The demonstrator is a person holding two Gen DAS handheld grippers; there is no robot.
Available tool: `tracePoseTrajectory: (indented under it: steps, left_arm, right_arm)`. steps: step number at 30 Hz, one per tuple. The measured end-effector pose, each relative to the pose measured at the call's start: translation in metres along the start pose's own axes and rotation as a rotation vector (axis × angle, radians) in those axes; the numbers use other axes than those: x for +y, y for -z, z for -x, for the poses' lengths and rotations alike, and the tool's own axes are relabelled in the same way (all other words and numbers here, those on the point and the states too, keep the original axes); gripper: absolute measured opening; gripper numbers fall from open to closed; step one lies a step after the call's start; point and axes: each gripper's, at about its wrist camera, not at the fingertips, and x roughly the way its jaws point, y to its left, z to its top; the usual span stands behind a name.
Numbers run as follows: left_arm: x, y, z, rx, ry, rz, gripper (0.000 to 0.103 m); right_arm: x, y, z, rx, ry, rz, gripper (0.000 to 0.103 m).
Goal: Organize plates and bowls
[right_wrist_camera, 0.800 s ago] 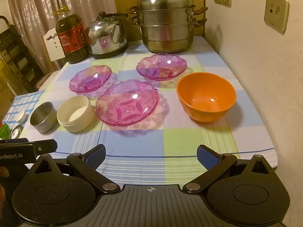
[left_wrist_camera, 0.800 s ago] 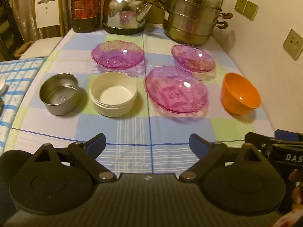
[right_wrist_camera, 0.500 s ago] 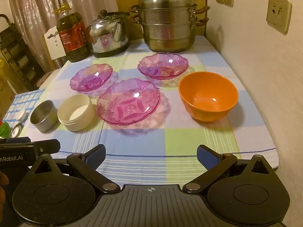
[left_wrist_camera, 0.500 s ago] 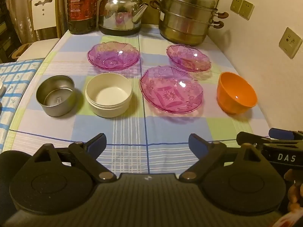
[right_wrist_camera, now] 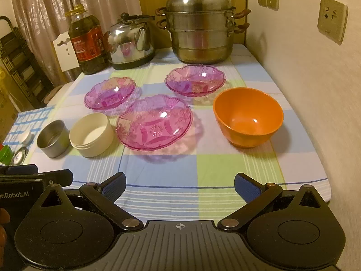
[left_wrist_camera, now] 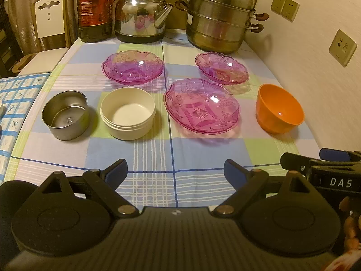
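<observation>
Three pink glass plates upright on the checked cloth, large plate (left_wrist_camera: 201, 106) set nearest, left plate (left_wrist_camera: 132, 66) and right plate (left_wrist_camera: 222, 68) behind, orange bowl (left_wrist_camera: 279, 111) at right, cream bowl (left_wrist_camera: 128, 113) and steel bowl (left_wrist_camera: 65, 114) placed left, all apart.

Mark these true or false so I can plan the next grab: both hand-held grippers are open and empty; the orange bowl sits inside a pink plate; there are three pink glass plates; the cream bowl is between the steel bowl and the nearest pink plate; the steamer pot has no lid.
1. Both the left hand-held gripper and the right hand-held gripper are open and empty. True.
2. The orange bowl sits inside a pink plate. False: it stands alone on the tablecloth.
3. There are three pink glass plates. True: nearest pink plate, back left plate, back right plate.
4. The cream bowl is between the steel bowl and the nearest pink plate. True.
5. The steamer pot has no lid. False: its lid is on.
</observation>
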Motion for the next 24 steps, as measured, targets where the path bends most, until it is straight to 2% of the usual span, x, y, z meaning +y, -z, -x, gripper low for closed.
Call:
tracePoseTrajectory:
  steps: [24]
  left_arm:
    - [-0.0022, -0.0029, 0.0025, -0.005, 0.006, -0.011, 0.091]
  right_arm:
    - [0.0015, -0.0029, 0.0021, -0.004, 0.002, 0.007, 0.102]
